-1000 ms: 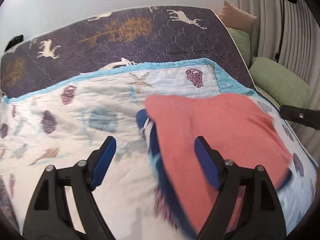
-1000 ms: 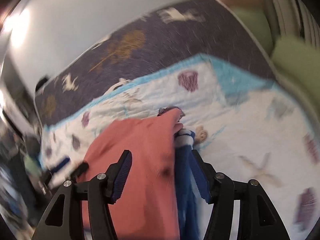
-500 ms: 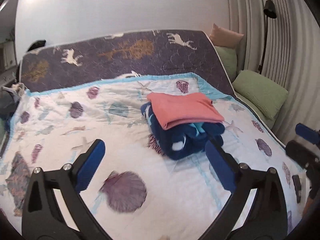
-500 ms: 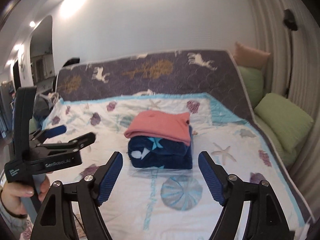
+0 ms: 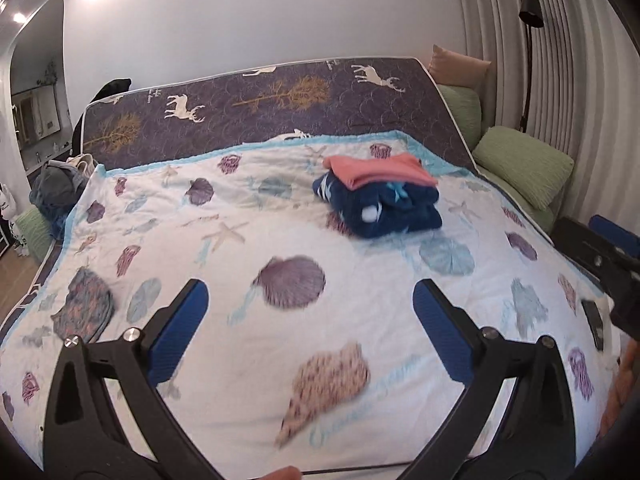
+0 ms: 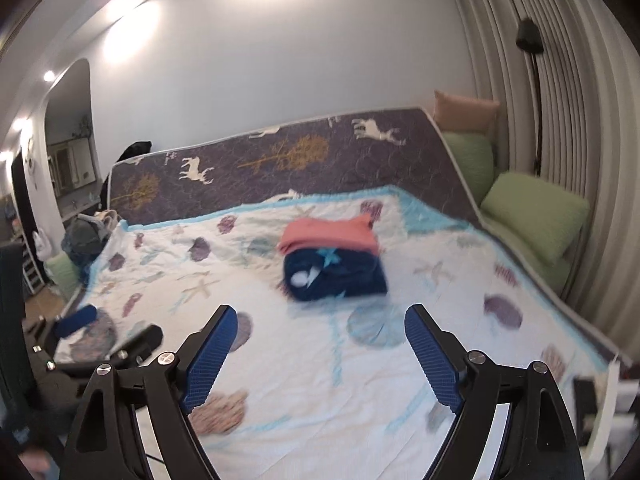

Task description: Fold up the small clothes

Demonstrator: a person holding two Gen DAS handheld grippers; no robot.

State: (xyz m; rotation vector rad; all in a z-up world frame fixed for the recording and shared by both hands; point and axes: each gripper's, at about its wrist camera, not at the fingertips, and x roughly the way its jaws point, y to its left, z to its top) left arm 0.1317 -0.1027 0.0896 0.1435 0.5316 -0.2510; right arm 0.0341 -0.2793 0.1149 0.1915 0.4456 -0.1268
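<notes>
A folded coral-pink garment (image 5: pixel 380 170) lies on top of a folded navy garment (image 5: pixel 380 210) with white and blue marks, stacked toward the far right of the bed. The stack also shows in the right wrist view: pink (image 6: pixel 328 234) on navy (image 6: pixel 336 276). My left gripper (image 5: pixel 310 328) is open and empty, well back from the stack, above the quilt. My right gripper (image 6: pixel 320 354) is open and empty, also well back. A small patterned cloth (image 5: pixel 82 310) lies flat at the bed's left edge.
The white seashell quilt (image 5: pixel 240 260) covers the bed, with a purple deer-print mattress (image 5: pixel 280 100) upright behind. Green pillows (image 5: pixel 520 164) and a floor lamp (image 5: pixel 530 40) stand at the right. A pile of clothes (image 5: pixel 58 188) sits off the far left corner.
Both grippers let go of the pink garment on the navy stack and drew back toward the near edge of the bed, so the stack now looks small and far.
</notes>
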